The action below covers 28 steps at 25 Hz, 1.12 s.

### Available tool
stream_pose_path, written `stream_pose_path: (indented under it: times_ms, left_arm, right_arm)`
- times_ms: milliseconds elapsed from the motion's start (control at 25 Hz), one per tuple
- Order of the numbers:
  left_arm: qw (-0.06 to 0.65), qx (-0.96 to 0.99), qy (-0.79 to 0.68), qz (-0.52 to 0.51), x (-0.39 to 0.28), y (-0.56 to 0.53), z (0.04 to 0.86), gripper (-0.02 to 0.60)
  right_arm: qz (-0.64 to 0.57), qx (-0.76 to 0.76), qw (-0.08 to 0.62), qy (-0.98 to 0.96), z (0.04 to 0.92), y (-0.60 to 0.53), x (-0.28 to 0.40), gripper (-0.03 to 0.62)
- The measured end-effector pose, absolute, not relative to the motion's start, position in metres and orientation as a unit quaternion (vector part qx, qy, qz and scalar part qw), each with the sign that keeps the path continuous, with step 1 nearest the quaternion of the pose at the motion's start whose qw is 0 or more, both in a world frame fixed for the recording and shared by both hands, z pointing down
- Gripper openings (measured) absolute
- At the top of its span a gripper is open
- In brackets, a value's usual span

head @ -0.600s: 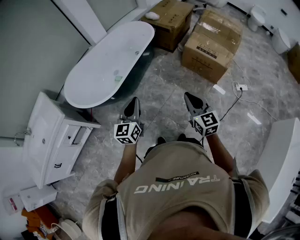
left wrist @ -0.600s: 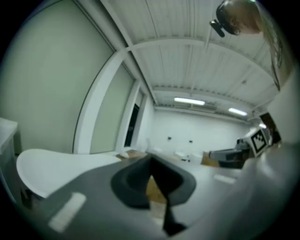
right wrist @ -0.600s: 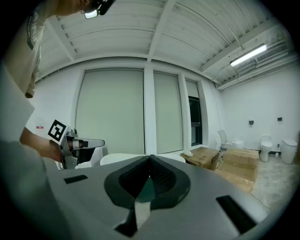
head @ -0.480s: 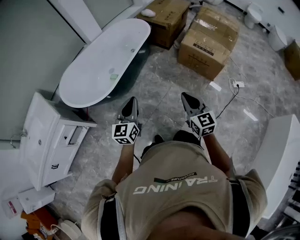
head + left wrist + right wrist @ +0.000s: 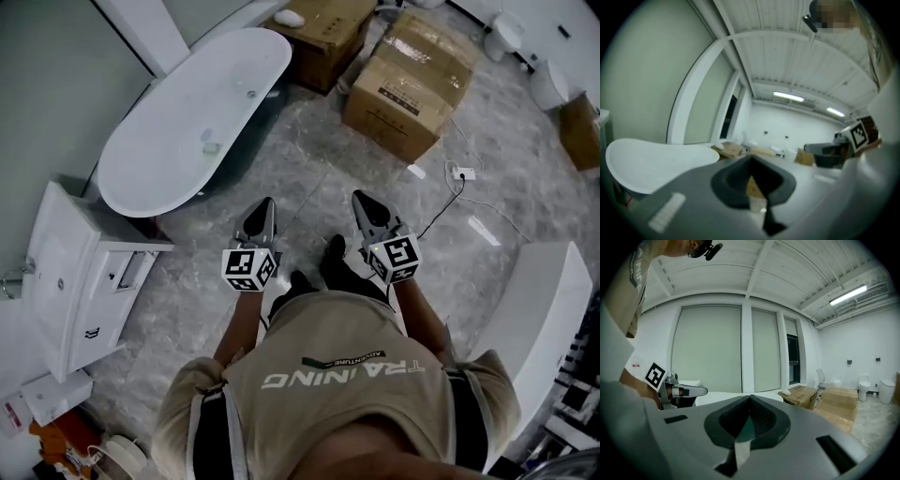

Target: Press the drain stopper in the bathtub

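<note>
In the head view a white oval bathtub [image 5: 178,103] stands at the upper left. A small pale drain stopper [image 5: 209,145] lies on its floor, with a second small fitting [image 5: 251,93] farther along. My left gripper [image 5: 262,214] and right gripper [image 5: 362,204] are held side by side over the marble floor, short of the tub, both shut and holding nothing. The left gripper view shows the tub's rim [image 5: 651,161] at left beyond its closed tips [image 5: 751,160]. The right gripper view has its tips [image 5: 751,398] closed, with the left gripper [image 5: 686,392] at its left.
Two cardboard boxes [image 5: 412,75] [image 5: 323,33] stand beyond the tub's far end. A white vanity with a sink [image 5: 70,272] is left of me. A power strip with a cable [image 5: 459,173] lies on the floor at right, near a white fixture [image 5: 539,328].
The person has stepped forward: tub, boxes and vanity slid left and up in the head view. Both grippers keep their pose, still shut.
</note>
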<state>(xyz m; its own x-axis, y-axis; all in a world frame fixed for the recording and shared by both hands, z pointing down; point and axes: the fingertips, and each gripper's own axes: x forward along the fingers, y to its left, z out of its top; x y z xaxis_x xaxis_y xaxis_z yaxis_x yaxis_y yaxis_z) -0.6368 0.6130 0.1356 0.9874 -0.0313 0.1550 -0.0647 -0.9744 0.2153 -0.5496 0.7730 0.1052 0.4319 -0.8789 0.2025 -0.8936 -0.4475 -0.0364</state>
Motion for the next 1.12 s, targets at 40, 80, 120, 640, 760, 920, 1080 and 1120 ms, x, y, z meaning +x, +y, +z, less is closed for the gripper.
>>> stream_pose_path:
  times_ms: [40,80,120,640,760,920,1080,1120]
  left_arm:
    - [0.109,0.991,-0.022,0.081,-0.627,0.614,0.136,0.002]
    - [0.107,0.990,-0.020,0.086,-0.616,0.616,0.137,0.002]
    - [0.105,0.990,-0.019,0.092,-0.606,0.616,0.137,0.002]
    - [0.062,0.992,-0.025,0.106,-0.462,0.612,0.115,0.002]
    - [0.066,0.991,-0.030,0.117,-0.446,0.604,0.120,0.002]
    - [0.068,0.988,-0.037,0.131,-0.424,0.586,0.133,0.002]
    - [0.072,0.988,-0.037,0.128,-0.399,0.548,0.145,0.002]
    - [0.077,0.989,-0.036,0.124,-0.390,0.535,0.150,0.002]
  right_arm:
    - [0.098,0.844,0.037,-0.525,0.107,0.772,-0.541,0.014]
    - [0.102,0.843,0.034,-0.527,0.109,0.770,-0.530,0.014]
    - [0.106,0.842,0.030,-0.528,0.111,0.768,-0.519,0.014]
    - [0.125,0.812,0.001,-0.569,0.136,0.744,-0.376,0.014]
    - [0.139,0.807,-0.008,-0.574,0.143,0.735,-0.359,0.014]
    - [0.166,0.803,-0.006,-0.572,0.160,0.720,-0.334,0.014]
    - [0.173,0.802,0.001,-0.572,0.168,0.683,-0.308,0.014]
    - [0.168,0.804,0.008,-0.570,0.167,0.673,-0.300,0.012]
